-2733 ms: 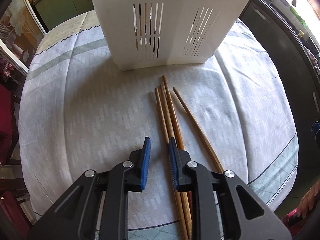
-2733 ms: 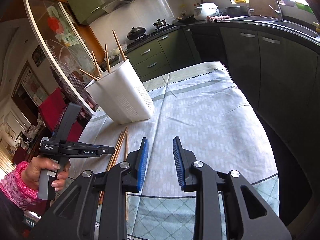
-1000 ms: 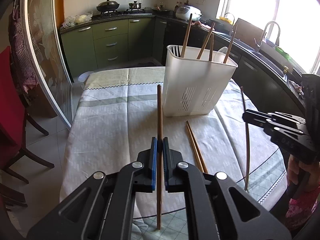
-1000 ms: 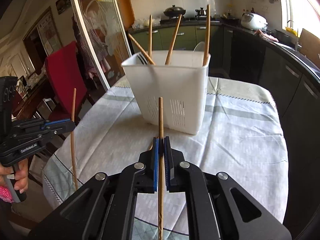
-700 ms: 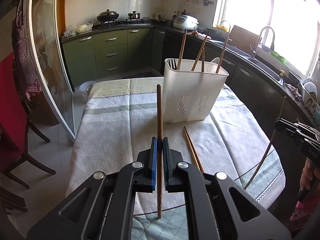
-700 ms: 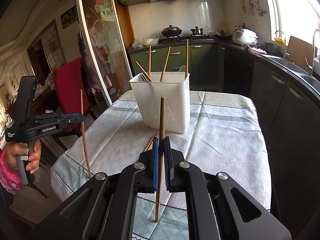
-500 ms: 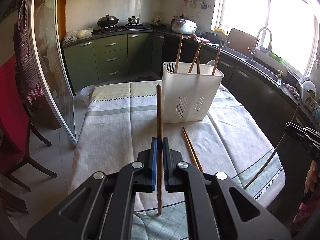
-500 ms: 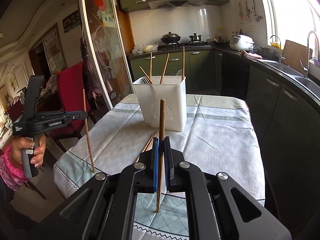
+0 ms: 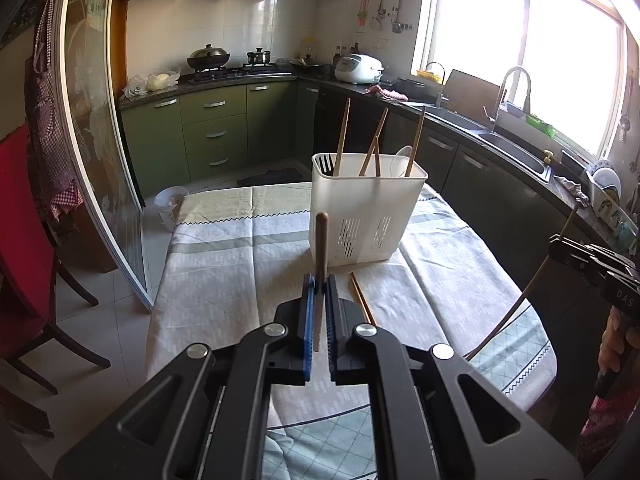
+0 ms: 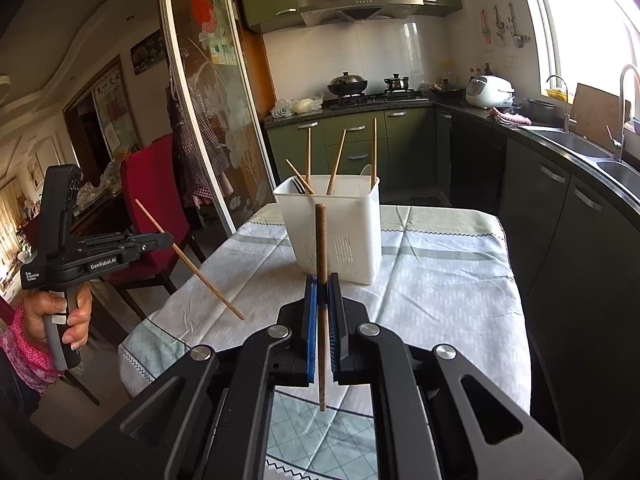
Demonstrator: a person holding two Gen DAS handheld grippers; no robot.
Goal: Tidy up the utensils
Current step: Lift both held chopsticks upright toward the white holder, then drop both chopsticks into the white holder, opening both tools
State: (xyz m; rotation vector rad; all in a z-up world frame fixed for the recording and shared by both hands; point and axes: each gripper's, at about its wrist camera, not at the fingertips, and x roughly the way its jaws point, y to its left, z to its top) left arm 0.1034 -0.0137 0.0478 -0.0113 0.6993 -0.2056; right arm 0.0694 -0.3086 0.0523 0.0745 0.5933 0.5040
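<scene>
Left wrist view: your left gripper [image 9: 319, 286] has its jaws closed on a brown chopstick [image 9: 321, 240], which stands up between the blue pads and pokes out above and a little below them. Straight ahead of those jaws, well beyond the tips, the white holder [image 9: 366, 216] sits on the table [image 9: 240, 272] with several chopsticks, a dark fork and a pale spoon standing inside it. Just to the right of the jaws and past them, two loose chopsticks [image 9: 361, 298] lie side by side on the cloth, near the holder's base but not touching it. Far to the right of the jaws you can see your right gripper [image 9: 560, 245] from the side, its own chopstick [image 9: 520, 304] slanting down below it. In the right wrist view, your right gripper [image 10: 323, 288] is likewise clamped shut on that chopstick, which runs upright between the pads, its top in line with the holder ahead and its lower end hanging below the jaws. To the left of these jaws your left hand [image 10: 56, 314] holds the other gripper, whose chopstick tilts down toward the table edge. Both held chopsticks are up in the air, clear of the cloth and apart from the holder.
</scene>
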